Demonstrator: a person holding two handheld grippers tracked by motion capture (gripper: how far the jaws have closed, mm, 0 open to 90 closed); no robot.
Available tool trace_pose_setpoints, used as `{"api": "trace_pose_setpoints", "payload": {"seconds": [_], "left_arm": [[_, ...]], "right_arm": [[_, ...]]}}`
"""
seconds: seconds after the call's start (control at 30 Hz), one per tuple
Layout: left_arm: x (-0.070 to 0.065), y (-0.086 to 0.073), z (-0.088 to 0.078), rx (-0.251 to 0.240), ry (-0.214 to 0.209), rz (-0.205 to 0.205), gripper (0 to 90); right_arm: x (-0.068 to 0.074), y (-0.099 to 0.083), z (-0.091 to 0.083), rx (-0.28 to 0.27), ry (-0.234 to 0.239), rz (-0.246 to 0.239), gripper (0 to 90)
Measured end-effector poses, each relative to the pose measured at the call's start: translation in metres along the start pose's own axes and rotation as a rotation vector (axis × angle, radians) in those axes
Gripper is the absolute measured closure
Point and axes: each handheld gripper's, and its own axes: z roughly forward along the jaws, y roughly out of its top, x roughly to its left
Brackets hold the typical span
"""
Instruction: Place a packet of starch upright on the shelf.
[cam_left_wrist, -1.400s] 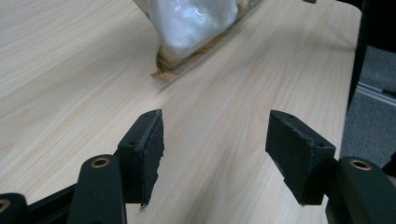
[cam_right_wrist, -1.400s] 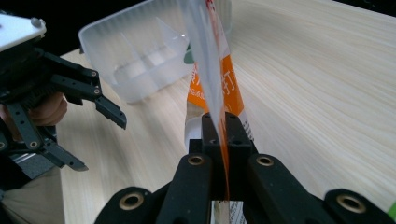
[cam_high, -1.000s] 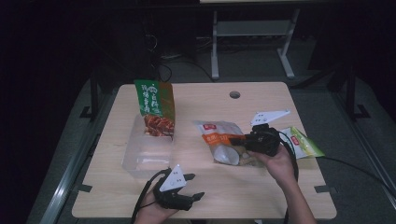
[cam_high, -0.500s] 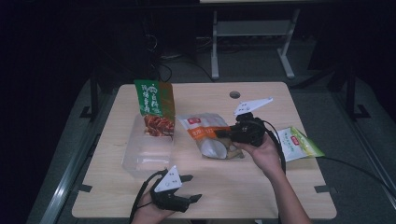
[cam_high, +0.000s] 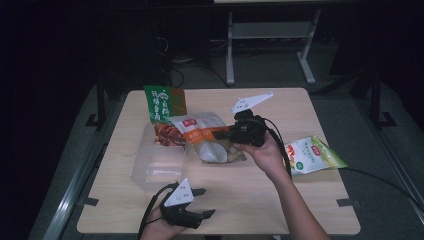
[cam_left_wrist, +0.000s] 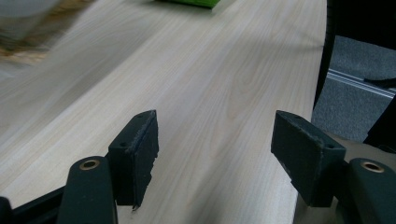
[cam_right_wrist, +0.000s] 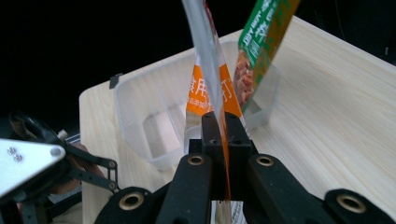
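Orange-and-white snack pouch (cam_high: 202, 134), crinkly plastic film, pinched by its edge in the right gripper (cam_high: 231, 134), jaws clenched flat on the thin seam as seen in the right gripper view (cam_right_wrist: 219, 126). Held aloft over the light wooden table (cam_high: 300, 200), hanging just beside the clear plastic container (cam_high: 157, 162), where 1 green snack bag (cam_high: 164, 107) already leans upright against the far wall. Likely light and floppy, contents shifting and sagging toward the low end; slick film, so best gripped at the flat sealed edge rather than the puffed middle, and not squeezed hard lest the contents crush. Second green-and-white bag (cam_high: 312, 156) lying flat on the table to the right, well apart.

Left gripper (cam_high: 200, 202) resting low near the front edge, jaws released with nothing between them (cam_left_wrist: 215, 154), having just been widening slightly.

Compared with 1 second ago: pouch and right gripper carried leftward and upward, away from the green-and-white bag, now close to the container. Left hand unmoved.
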Motion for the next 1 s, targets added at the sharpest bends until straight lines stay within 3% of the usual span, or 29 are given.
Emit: {"api": "trace_pose_setpoints", "payload": {"seconds": [0.53,0.9,1.0], "left_arm": [[0.000,-0.001,-0.002,-0.003,0.002,0.003,31.7],[-0.003,-0.002,-0.001,-0.002,-0.003,-0.002,31.6],[-0.001,-0.002,-0.002,0.002,0.000,0.018,31.6]], "right_arm": [[0.005,0.028,0.026,-0.021,0.042,0.001,89.4],[0.011,0.047,0.055,-0.005,0.070,-0.007,89.4],[0.014,0.053,0.065,-0.002,0.079,-0.011,89.5]]}}
